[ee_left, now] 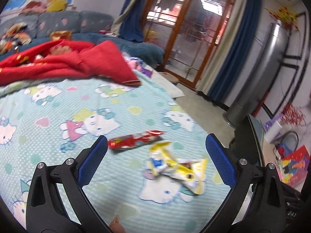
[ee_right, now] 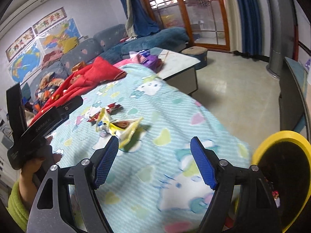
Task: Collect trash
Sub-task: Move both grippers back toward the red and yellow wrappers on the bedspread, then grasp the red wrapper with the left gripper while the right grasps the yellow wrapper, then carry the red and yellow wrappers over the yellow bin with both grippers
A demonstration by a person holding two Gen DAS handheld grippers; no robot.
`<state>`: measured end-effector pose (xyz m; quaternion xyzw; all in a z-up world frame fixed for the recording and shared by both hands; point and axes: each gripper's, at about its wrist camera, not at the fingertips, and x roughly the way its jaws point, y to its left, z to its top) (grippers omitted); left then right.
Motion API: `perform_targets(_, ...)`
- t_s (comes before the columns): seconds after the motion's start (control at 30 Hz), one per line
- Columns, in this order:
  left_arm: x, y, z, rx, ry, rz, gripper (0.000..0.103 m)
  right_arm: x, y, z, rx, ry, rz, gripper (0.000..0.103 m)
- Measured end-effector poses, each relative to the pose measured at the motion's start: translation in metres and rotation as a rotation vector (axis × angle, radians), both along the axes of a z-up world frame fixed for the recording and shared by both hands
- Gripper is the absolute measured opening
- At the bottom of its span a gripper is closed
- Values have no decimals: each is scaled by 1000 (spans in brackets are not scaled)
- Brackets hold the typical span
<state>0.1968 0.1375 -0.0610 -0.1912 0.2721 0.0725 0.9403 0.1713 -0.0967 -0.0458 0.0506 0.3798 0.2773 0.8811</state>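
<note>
Daylight apparently enters through the glass doors; motion blur, fisheye-bent dark edges.

Home living room, sofa, cartoon blanket, curtains

Sheet pale blue, cartoon-cat print; wrappers red, yellow-white; blanket red.

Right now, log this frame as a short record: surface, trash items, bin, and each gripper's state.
surface: blanket with a cartoon cat print
trash 1: red wrapper, lying flat on the blanket
trash 2: yellow wrapper, crumpled, just beside the red one
bin: yellow-rimmed bin at the blanket's edge, dark inside
left gripper: open, empty, both wrappers ahead between its fingers
right gripper: open, empty, yellow wrapper just beyond its left fingertip
collected so far: cannot tell; bin contents mostly hidden
</note>
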Motion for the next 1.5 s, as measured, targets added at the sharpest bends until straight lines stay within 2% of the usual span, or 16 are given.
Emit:
perform_targets(0.27,7,43,-34,-175,43,49,90,26,46,-20,-12,59,25,61)
perform_targets(0.47,18,62,-57,-309,54,61,75,48,65,-43,-30,129,15,51)
perform_targets(0.6,22,66,-62,-360,36,54,65,59,65,-56,13,195,18,48)
perform_targets(0.63,23,67,-64,-369,35,51,62,59,64,-57,21,195,20,44)
perform_targets(0.7,25,67,-66,-371,43,53,54,59,64,-57,34,200,32,33)
perform_targets(0.73,26,66,-66,-372,44,46,44,58,65,-58,44,202,44,25)
perform_targets(0.83,29,65,-69,-380,64,31,28,52,67,-56,55,187,77,17)
perform_targets(0.87,29,65,-69,-385,65,31,18,49,67,-55,55,175,86,14)
perform_targets(0.9,29,66,-71,-395,68,25,13,47,68,-53,57,166,94,13)
perform_targets(0.97,30,65,-72,-400,74,19,11,39,68,-48,46,135,104,11)
perform_targets(1.07,27,62,-70,-391,62,-9,1,30,68,-45,30,110,111,10)
perform_targets(1.5,12,42,-47,-310,-8,-84,0,8,36,-32,30,90,89,7)
